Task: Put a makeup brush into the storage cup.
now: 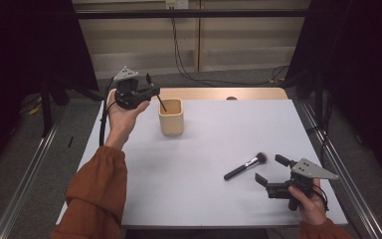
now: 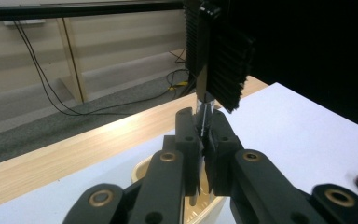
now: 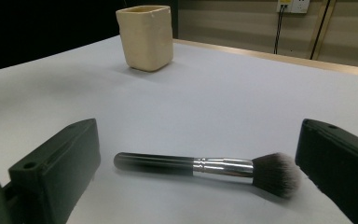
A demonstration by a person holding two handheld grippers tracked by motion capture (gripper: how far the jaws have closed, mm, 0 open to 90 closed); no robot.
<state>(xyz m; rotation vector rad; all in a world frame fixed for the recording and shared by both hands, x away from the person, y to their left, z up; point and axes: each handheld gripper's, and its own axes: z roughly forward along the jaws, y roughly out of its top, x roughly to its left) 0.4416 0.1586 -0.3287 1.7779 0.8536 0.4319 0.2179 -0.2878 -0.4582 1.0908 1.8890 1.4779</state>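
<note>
The left tool (image 1: pixel 151 92) clamps a thin brush (image 1: pixel 161 103) angled down into the cream cup (image 1: pixel 171 119); the right tool (image 1: pixel 273 169), wide open, faces the makeup brush (image 1: pixel 246 166) lying crosswise just beyond on the worktop (image 1: pixel 204 189).

The tabletop (image 1: pixel 204 164) was white, with a strip of pale wood along its far edge. A cream square cup (image 1: pixel 171 117) stood on it toward the far left; a makeup brush (image 1: pixel 245 166) lay flat near the right front, well apart.
</note>
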